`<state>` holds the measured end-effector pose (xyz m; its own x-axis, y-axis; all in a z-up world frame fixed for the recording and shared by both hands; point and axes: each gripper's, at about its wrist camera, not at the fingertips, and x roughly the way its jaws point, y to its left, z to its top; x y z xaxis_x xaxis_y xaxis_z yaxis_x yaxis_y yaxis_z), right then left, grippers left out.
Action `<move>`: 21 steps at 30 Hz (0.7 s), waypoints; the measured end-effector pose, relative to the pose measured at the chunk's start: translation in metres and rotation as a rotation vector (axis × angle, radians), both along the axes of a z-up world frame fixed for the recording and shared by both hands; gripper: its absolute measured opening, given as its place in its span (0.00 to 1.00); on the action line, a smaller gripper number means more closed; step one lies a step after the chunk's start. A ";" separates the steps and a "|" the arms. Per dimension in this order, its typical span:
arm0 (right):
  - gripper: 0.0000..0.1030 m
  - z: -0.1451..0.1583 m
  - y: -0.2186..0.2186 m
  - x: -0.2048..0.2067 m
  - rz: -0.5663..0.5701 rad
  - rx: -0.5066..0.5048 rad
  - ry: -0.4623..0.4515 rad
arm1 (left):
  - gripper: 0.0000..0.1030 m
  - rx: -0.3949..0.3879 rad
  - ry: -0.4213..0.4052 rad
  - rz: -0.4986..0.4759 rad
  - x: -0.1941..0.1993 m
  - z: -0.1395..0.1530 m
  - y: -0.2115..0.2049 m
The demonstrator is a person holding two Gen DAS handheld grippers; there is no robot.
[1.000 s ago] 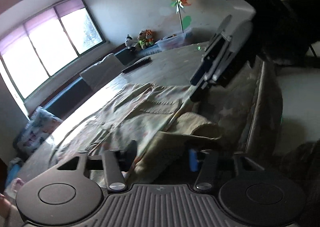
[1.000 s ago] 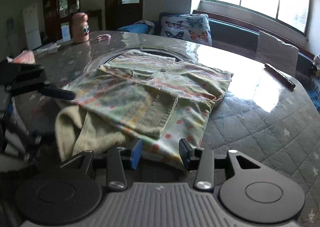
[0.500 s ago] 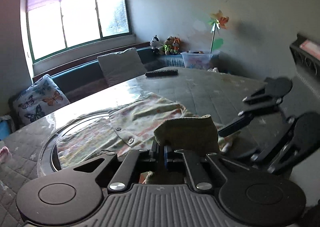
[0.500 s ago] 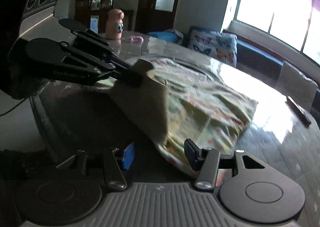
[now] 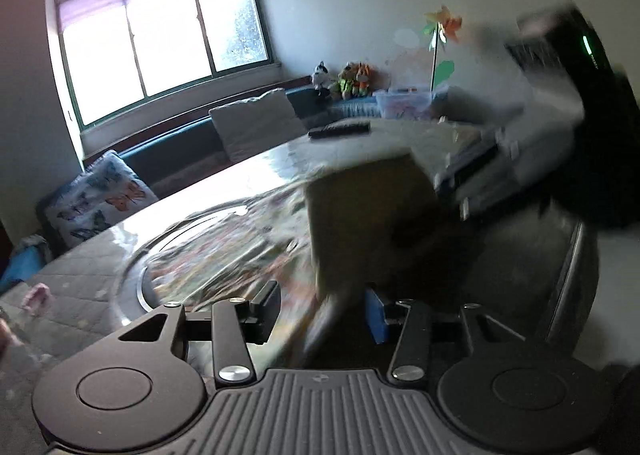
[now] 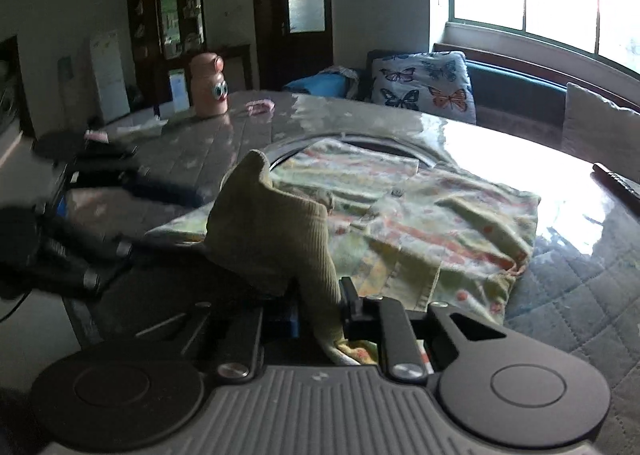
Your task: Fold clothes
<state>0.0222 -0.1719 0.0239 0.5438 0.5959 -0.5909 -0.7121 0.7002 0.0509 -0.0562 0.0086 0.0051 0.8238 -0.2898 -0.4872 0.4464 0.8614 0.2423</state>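
Left gripper [image 5: 322,307] shows its two fingers spread apart in the left wrist view, with a blurred strip of cloth hanging down through the gap between them, touching neither that I can make out. Just ahead, an olive ribbed cuff [image 5: 368,207] of the garment stands lifted off the table [image 5: 80,287], and the patterned garment [image 5: 224,251] lies smeared by motion blur on the round inset behind it. At right, the right gripper [image 5: 480,175] appears as a blurred grey and black shape against the raised cloth. A dark remote [image 5: 339,129] lies far back on the table.

Right wrist view: the right gripper [image 6: 320,311] has its jaws closed on the olive ribbed cuff [image 6: 276,231], which rises in a peak above the fingers. The floral garment [image 6: 420,215] lies spread flat on the quilted table [image 6: 580,287] beyond. The left gripper [image 6: 120,191] sits blurred at left, apart from the cloth. A pink bottle [image 6: 208,87] with eyes stands at the far edge.
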 end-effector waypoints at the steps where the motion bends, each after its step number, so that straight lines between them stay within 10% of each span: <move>1: 0.15 0.002 0.000 0.001 -0.003 0.003 -0.007 | 0.47 0.025 -0.003 0.007 -0.001 -0.004 0.001; 7: 0.13 0.009 0.002 0.002 -0.015 0.006 -0.040 | 0.45 0.143 -0.034 0.052 0.006 -0.021 0.008; 10: 0.11 0.010 0.002 0.000 -0.021 0.011 -0.047 | 0.19 0.195 -0.049 0.073 0.009 -0.028 0.012; 21: 0.08 0.044 -0.020 -0.051 0.051 0.047 -0.091 | 0.08 0.094 -0.059 0.012 -0.046 0.014 0.021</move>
